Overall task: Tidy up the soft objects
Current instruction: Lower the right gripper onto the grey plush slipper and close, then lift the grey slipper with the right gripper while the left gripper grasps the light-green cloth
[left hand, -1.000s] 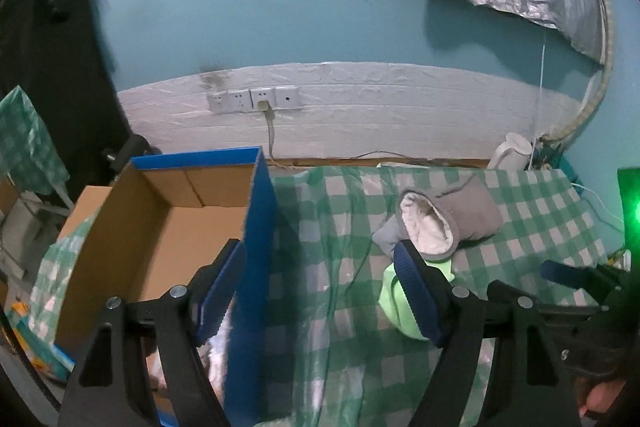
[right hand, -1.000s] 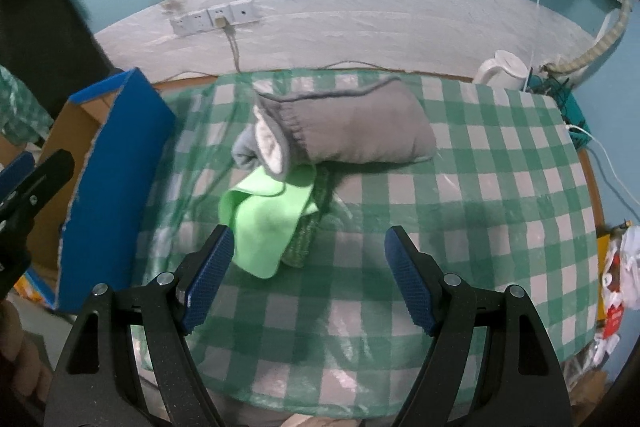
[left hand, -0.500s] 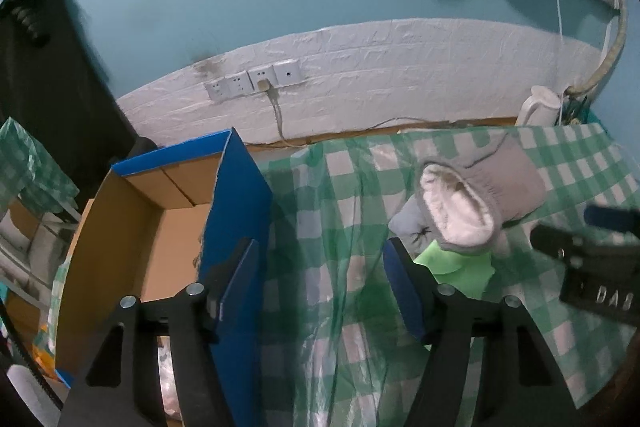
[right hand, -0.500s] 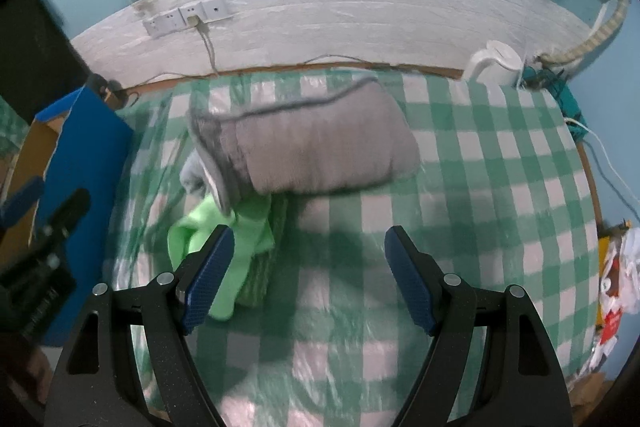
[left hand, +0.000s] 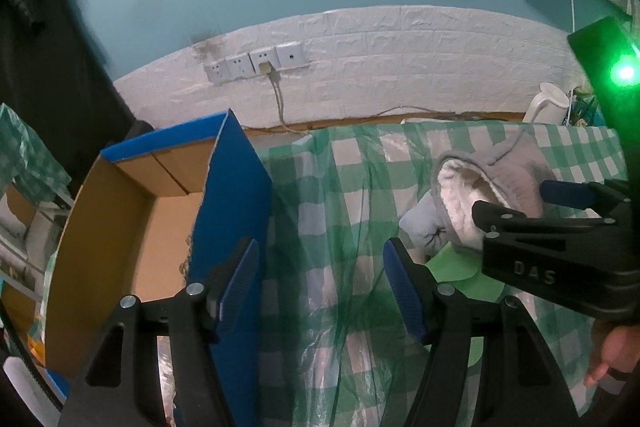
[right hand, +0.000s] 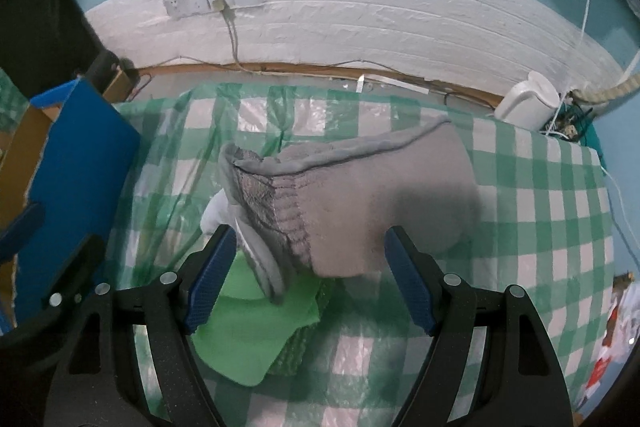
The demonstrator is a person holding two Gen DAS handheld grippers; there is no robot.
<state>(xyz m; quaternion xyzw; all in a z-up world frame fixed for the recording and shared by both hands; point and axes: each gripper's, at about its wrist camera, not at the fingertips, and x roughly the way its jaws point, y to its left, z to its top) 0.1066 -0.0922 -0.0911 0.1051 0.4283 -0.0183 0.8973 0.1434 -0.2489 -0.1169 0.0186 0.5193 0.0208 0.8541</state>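
Right gripper (right hand: pixel 307 281) wide open, nothing clamped, blue pads either side of the cuff end of the grey fleece-lined garment (right hand: pixel 360 195) without pressing on it. That garment lies on its side on the green-checked tablecloth (right hand: pixel 540 211), overlapping a bright green cloth (right hand: pixel 248 339) that sits on a darker green knit piece (right hand: pixel 296 347). Left gripper (left hand: pixel 320 287) also open and empty, over bare tablecloth, with its left finger in front of the blue wall of the open cardboard box (left hand: pixel 236 195) at the table's left edge; the soft pile is just to its right. White kettle (right hand: pixel 528 103) at the back right corner. Wall sockets (right hand: pixel 212 1) with one cable plugged in.
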